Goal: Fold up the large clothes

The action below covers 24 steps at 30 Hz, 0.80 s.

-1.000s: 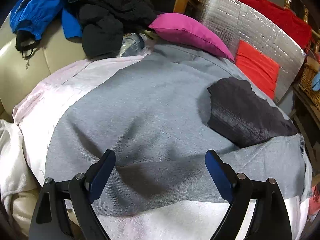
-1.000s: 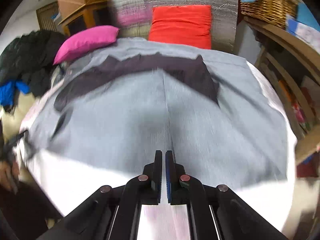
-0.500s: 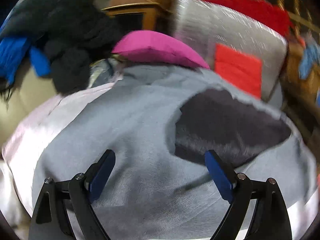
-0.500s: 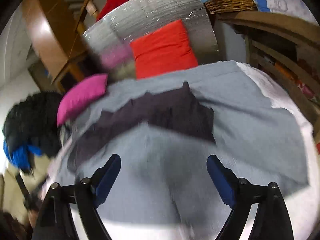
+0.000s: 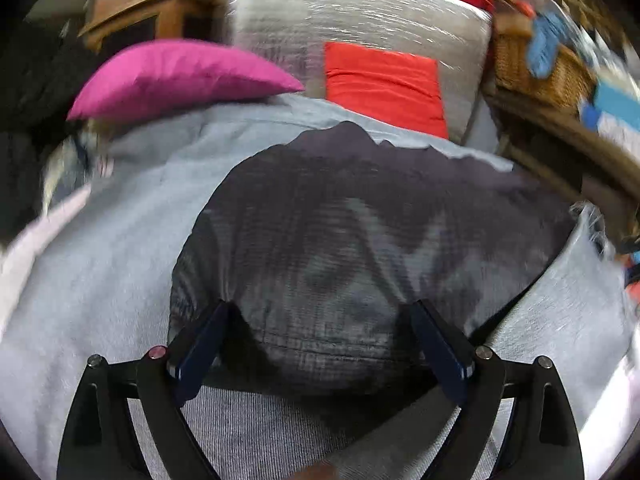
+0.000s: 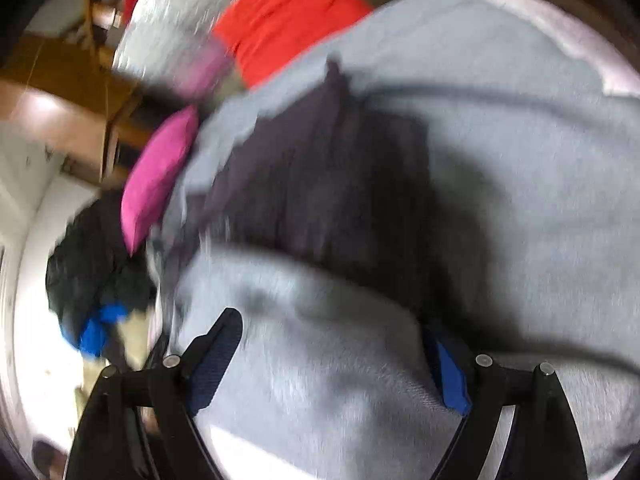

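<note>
A dark grey garment (image 5: 360, 208) lies flat on a large light grey cloth (image 5: 120, 240) spread over the bed. My left gripper (image 5: 318, 306) is open wide, its blue pads either side of the garment's near hem, low over the fabric. In the blurred right wrist view the same dark garment (image 6: 320, 168) lies beyond a raised fold of the grey cloth (image 6: 520, 180). My right gripper (image 6: 331, 322) stands wide with its jaws closing, and that grey fold lies between its fingers, the pads not pressing on it.
A pink pillow (image 5: 176, 76), a red cushion (image 5: 384, 84) and a silver foil panel (image 5: 340, 8) stand at the bed's far end. A wicker basket (image 5: 536, 64) sits at the right. A pile of black and blue clothes (image 6: 92, 272) lies beside the bed.
My right gripper went from shut to wide open. Both grippers moved forward over the grey cloth toward the dark garment and rolled; the garment now fills the left view.
</note>
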Each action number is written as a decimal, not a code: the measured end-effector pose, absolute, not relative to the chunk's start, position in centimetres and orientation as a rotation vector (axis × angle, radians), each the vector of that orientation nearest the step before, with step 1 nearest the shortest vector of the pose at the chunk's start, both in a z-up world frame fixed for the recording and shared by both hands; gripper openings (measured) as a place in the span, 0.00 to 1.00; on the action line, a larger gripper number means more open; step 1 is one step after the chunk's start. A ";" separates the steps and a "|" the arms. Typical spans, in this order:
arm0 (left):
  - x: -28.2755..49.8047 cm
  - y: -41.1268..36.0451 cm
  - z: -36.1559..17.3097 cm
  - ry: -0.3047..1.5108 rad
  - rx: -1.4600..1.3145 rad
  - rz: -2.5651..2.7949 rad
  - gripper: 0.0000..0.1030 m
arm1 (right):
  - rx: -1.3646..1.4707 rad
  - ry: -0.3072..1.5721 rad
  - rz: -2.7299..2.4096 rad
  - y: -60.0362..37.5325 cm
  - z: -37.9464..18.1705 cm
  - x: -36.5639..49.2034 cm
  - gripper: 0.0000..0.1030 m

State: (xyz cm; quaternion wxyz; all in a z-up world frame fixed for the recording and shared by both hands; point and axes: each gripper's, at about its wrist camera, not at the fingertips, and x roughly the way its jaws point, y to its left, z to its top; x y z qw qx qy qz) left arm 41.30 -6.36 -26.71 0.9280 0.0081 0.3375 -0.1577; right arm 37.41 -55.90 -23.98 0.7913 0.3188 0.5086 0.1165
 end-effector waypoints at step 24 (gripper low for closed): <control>34.3 2.7 -22.7 0.727 0.008 -0.086 0.90 | 0.710 0.895 0.405 -49.7 -18.7 17.4 0.84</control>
